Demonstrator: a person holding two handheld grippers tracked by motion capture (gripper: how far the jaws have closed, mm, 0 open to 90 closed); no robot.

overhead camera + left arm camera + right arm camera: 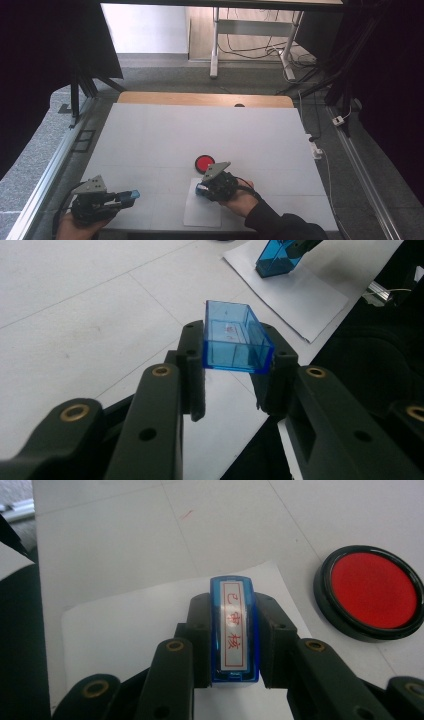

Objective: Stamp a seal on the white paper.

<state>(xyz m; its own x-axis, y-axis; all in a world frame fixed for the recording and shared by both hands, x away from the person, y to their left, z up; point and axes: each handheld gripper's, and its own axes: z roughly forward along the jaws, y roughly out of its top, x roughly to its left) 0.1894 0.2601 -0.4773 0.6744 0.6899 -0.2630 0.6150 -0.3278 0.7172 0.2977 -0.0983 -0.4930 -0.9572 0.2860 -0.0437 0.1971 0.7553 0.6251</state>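
Pinching on both sides: right gripper (202, 189) fingers (200, 630) clamped on the blue stamp (234, 630), held over the white paper sheet (202, 212) near the table's (150, 135) front edge. Red ink pad (204, 162) just beyond. Left gripper (131, 196), down at front left, nipping the clear blue cap (234, 337) by its side walls. Probably light, rigid, slick plastic, both; flat long sides the best purchase, thin cap walls wanting gentler pressure.
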